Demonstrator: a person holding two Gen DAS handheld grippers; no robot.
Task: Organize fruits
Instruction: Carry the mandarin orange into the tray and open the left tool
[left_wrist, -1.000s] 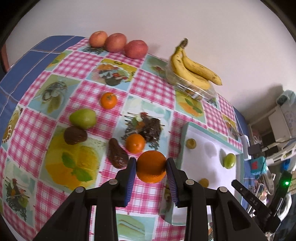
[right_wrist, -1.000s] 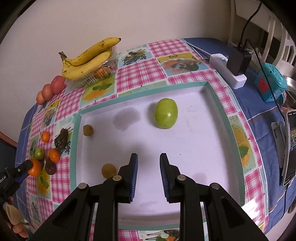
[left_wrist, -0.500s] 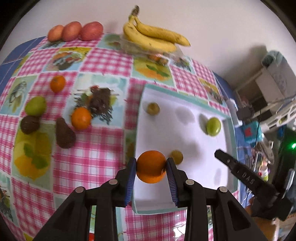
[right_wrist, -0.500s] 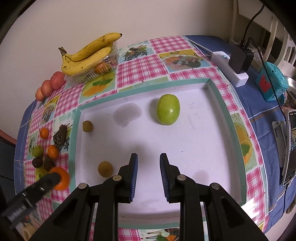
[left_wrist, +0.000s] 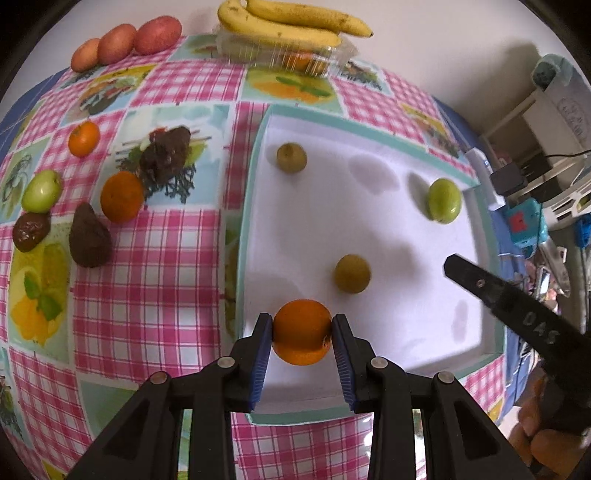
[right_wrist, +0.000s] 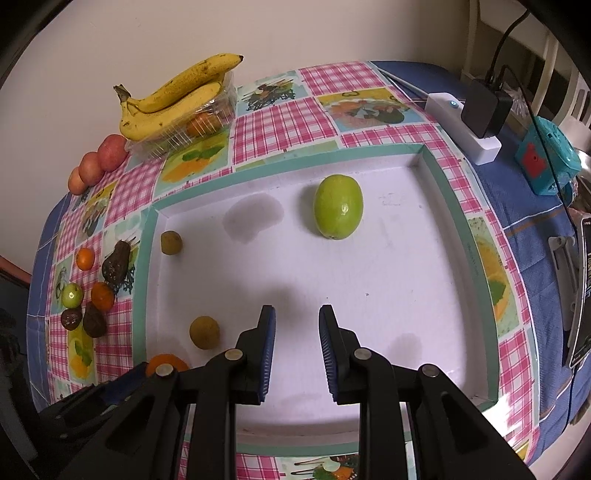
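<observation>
My left gripper (left_wrist: 302, 332) is shut on an orange (left_wrist: 301, 331) and holds it above the near left part of the white tray (left_wrist: 439, 295). That orange (right_wrist: 166, 363) peeks out at the lower left of the right wrist view. In the tray lie a green fruit (left_wrist: 444, 200) (right_wrist: 338, 206) and two small brownish-yellow fruits (left_wrist: 352, 273) (left_wrist: 291, 157). My right gripper (right_wrist: 297, 325) hovers open over the tray's near half with nothing between its fingers; one of its fingers (left_wrist: 491, 291) shows at the right of the left wrist view.
Left of the tray on the checked cloth (left_wrist: 162, 258) lie two oranges (left_wrist: 122, 196) (left_wrist: 84, 138), a green fruit (left_wrist: 41, 191) and dark brown fruits (left_wrist: 89, 240). Bananas (left_wrist: 291, 22) rest on a clear box at the back, beside three red fruits (left_wrist: 125, 40). A charger (right_wrist: 484, 110) and teal gadget (right_wrist: 546, 158) sit right.
My left gripper has carried the orange rightwards from over the cloth to over the tray's near left part. The right gripper has stayed open in about the same place.
</observation>
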